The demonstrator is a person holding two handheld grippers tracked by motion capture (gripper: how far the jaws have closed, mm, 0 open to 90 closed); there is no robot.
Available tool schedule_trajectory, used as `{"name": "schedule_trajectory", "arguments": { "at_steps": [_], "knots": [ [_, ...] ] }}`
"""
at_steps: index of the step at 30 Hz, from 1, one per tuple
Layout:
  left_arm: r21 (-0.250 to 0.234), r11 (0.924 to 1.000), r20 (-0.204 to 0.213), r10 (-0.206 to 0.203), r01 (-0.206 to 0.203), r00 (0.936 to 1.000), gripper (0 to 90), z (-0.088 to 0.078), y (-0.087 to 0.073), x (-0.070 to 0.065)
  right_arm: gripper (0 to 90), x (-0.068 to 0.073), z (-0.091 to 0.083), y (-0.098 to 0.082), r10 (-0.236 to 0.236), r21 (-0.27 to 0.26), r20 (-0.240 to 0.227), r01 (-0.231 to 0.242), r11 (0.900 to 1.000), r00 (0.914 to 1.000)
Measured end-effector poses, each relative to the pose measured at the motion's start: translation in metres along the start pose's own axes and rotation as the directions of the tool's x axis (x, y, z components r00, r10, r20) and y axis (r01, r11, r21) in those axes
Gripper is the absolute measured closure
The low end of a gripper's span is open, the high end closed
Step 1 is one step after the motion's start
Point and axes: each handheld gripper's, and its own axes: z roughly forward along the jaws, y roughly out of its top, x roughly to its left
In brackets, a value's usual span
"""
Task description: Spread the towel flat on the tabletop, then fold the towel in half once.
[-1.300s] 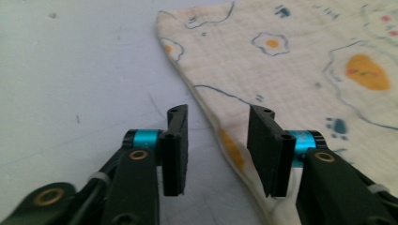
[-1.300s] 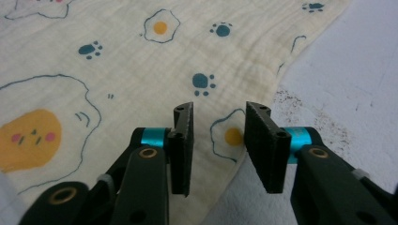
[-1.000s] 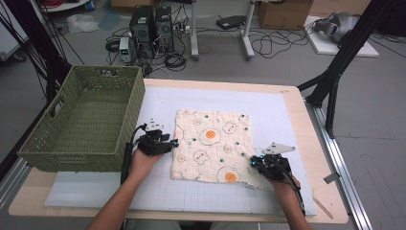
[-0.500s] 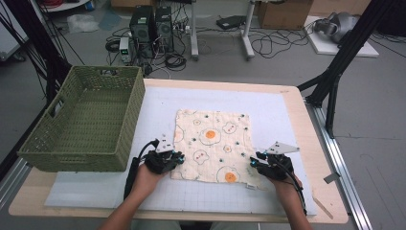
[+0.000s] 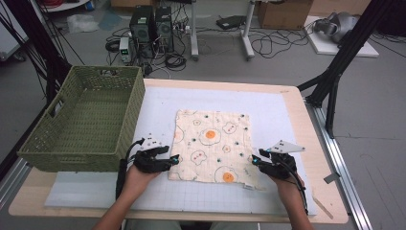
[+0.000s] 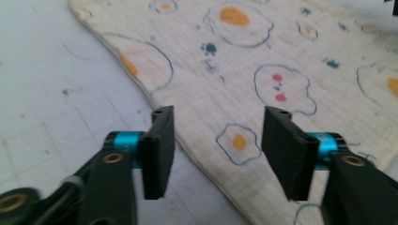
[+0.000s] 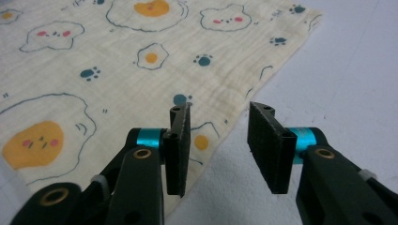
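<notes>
The cream quilted cloth printed with fried eggs (image 5: 212, 146) lies flat between left gripper (image 6: 217, 140) and right gripper (image 7: 219, 143), whose empty jaws have just been opening; next, I judge, each pinches its near corner.

1 cloth (image 5: 211, 146), 1 basket (image 5: 43, 143), 2 tools

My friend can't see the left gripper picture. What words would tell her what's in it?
Two black jaws of the left gripper stand open just above the edge of a cream cloth printed with fried eggs and paw prints. The cloth lies flat on a white mat.
</notes>
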Motion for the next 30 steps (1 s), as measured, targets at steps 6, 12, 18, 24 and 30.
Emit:
{"name": "schedule_trajectory", "arguments": {
  "at_steps": [6,12,18,24,30],
  "knots": [
    [-0.144,0.9893,-0.029,-0.031,0.027,0.9991,23.9,-0.012,0.007,0.007,32.2,-0.006,-0.011,0.002,0.019,-0.073,0.056,-0.015,0.997,0.9983],
    [-0.168,0.9853,-0.031,-0.039,0.033,0.9988,18.1,-0.015,0.007,0.011,17.7,-0.011,-0.017,0.005,0.045,-0.126,0.1,-0.032,0.991,0.994],
    [-0.16,0.9867,-0.028,-0.033,0.028,0.9991,18.2,-0.014,0.007,0.011,12.1,-0.013,-0.016,0.004,0.044,-0.127,0.108,-0.03,0.991,0.9932],
    [-0.16,0.9868,-0.024,-0.031,0.027,0.9992,18.1,-0.013,0.006,0.01,11.9,-0.013,-0.017,0.004,0.049,-0.13,0.11,-0.034,0.991,0.9928],
    [-0.159,0.9869,-0.02,-0.027,0.024,0.9994,18.1,-0.013,0.006,0.01,11.7,-0.013,-0.015,0.004,0.055,-0.125,0.102,-0.042,0.991,0.9932]
  ]
}}
